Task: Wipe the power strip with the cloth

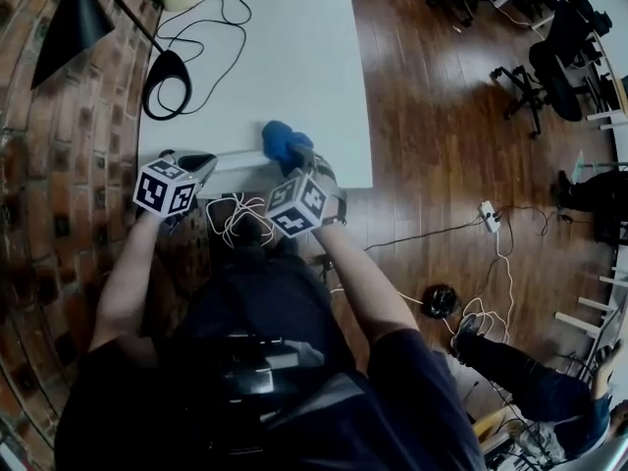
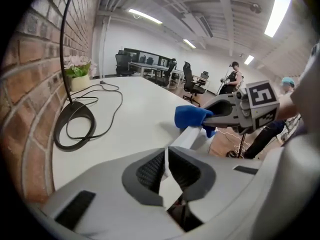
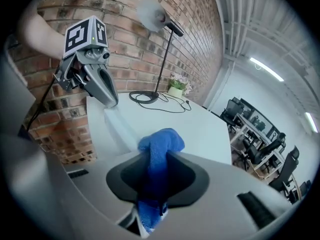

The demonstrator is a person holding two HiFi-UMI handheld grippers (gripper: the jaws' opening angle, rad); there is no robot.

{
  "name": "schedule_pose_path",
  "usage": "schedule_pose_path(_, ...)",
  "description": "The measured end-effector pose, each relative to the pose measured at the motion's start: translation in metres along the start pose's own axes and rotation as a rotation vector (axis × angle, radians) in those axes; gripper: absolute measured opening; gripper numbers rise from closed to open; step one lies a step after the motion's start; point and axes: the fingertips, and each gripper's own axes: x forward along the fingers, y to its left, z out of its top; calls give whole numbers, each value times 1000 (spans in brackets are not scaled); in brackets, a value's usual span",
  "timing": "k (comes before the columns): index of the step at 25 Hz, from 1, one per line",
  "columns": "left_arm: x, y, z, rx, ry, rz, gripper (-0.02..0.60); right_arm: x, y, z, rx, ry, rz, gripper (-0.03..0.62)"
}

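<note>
Axis: long white plastic power strip spans my left claw to my right claw.
Left: pinching strip's near end.
Right: pinching bunched blue cloth at far end.

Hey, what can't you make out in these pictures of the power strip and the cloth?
- Sockets on the power strip: head view, too small and pale.
- Strip's end under the cloth: right gripper view, cloth covers it.
- Strip's end in the left claw: left gripper view, pads hide it.
</note>
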Motion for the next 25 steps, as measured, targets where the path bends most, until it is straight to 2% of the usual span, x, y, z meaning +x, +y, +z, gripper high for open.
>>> schedule_pose_path(1, 2, 2, -2, -7, 9, 23, -4, 0, 0, 0, 4, 2, 5, 77)
schedule_pose_path(4, 5, 5, -7, -28, 13, 66, -3, 0, 1, 0, 9, 4, 13, 77)
schedule_pose_path(8, 4, 7, -7, -83, -19, 83, -1, 0, 0, 1, 24, 5, 17, 77)
schedule_pose_path(13, 7, 9, -6, -49, -10, 134, 2, 2, -2, 2, 52, 10, 0, 77)
schedule_pose_path(25, 4, 6, -6, -40, -37, 56, 2, 0, 4, 6, 151, 74, -71, 75)
